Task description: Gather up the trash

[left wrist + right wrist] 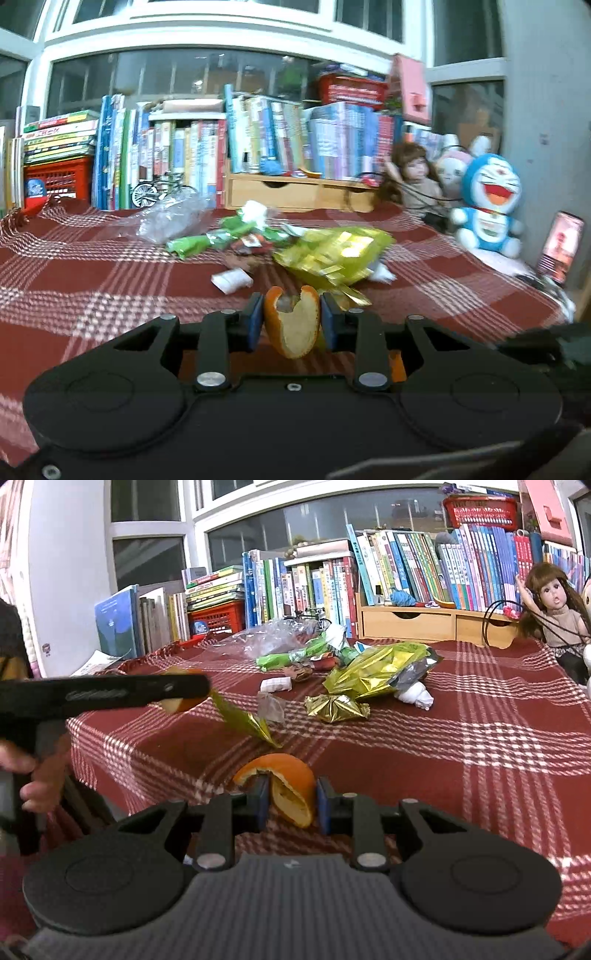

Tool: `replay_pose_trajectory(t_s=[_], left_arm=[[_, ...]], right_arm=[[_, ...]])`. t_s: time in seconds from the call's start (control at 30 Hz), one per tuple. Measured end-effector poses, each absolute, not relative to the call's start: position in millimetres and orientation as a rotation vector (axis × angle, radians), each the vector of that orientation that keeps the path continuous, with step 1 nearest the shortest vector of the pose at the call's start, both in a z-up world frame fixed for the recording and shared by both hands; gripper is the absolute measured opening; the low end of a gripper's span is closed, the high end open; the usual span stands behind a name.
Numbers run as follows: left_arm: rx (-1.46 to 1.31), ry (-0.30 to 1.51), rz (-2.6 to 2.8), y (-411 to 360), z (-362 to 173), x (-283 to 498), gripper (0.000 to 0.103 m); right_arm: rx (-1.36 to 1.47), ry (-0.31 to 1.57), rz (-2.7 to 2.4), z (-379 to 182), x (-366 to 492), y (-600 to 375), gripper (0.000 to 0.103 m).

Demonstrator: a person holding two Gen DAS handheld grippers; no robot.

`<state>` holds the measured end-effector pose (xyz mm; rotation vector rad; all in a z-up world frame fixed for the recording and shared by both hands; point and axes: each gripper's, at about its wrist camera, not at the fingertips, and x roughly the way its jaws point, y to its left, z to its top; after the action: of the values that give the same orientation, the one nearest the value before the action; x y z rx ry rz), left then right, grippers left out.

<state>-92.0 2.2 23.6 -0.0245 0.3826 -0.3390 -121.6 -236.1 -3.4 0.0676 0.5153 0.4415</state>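
Your left gripper (291,321) pinches an orange peel (295,328) at lower centre; your right gripper (290,801) grips another peel (291,794). Wrappers (373,675) litter mid-frame on the bench's red plaid cloth (480,738). Books (406,572) line the window (147,535) above.

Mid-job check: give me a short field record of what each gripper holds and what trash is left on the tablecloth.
left gripper: shut on an orange peel piece, white pith facing the camera
right gripper: shut on another orange peel, at the near table edge
surface: red plaid tablecloth
trash left: yellow-green foil bag, crumpled gold wrapper, green wrapper, clear plastic bag, white tissue wad, small white packet
non-trash: doll, blue plush toy, books
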Motion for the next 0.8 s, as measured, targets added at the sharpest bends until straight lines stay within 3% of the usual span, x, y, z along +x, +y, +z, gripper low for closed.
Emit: replay_pose_trajectory(t_s=[0.07, 0.23, 0.57, 0.63, 0.7, 0.8], left_arm=[[-0.082, 0.416, -0.337, 5.3, 25.1, -67.4, 0.031], [-0.175, 0.45, -0.342, 19.7, 26.8, -36.1, 0.043], [-0.18, 0.456, -0.266, 49.4, 14.4, -33.5, 0.057], [-0.171, 0.468, -0.262, 51.7, 10.5, -38.2, 0.067], [-0.156, 0.453, -0.263, 51.1, 6.3, -48.7, 0.09], [-0.119, 0.407, -0.278, 47.0, -1.5, -66.5, 0.097]], right_arm=[[0.074, 0.514, 0.435, -2.9, -115.1, -233.2, 0.031], [0.073, 0.519, 0.436, -3.8, -102.2, -224.7, 0.031], [0.066, 0.532, 0.469, -6.9, -79.7, -196.2, 0.031], [0.067, 0.534, 0.469, -7.5, -80.3, -196.6, 0.031], [0.067, 0.534, 0.466, -7.0, -82.9, -198.8, 0.031], [0.048, 0.528, 0.452, -5.2, -86.6, -202.2, 0.031]])
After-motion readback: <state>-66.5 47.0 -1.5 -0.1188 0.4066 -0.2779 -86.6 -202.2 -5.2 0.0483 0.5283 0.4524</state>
